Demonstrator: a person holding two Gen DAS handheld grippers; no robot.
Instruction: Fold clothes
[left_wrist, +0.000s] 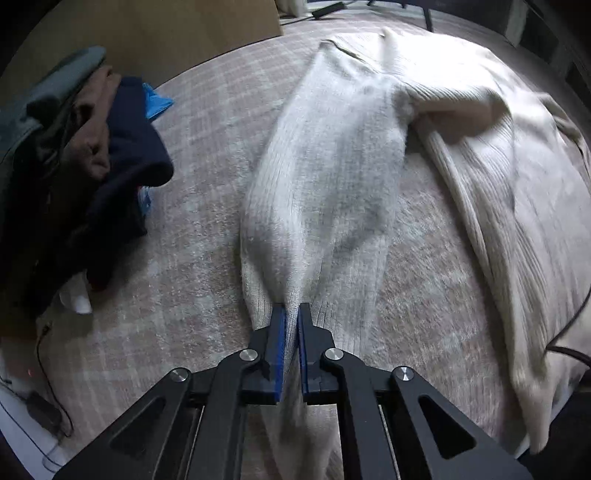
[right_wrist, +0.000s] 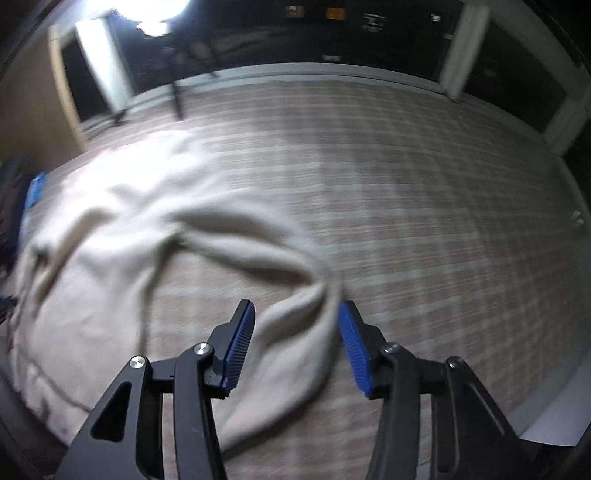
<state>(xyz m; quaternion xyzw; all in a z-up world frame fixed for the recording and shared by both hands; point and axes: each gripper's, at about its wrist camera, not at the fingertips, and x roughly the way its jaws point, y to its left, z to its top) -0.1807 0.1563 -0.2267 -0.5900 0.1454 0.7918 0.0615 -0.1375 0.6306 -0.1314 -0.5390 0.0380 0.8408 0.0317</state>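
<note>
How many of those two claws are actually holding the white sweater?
1. The left claw is pinched shut on the white sweater. The right claw hangs open over another part of it on the carpet, gripping nothing.

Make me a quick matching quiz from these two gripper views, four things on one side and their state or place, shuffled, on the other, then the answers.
Column one:
1. left gripper
2. right gripper
3. cream sweater
4. pile of dark clothes

Column two:
A. heaped at the left edge of the left wrist view
B. open, fingers either side of a sleeve
C. spread on the carpet
D. shut on a sleeve

Pairs: 1-D, 2-B, 3-C, 4-A
</note>
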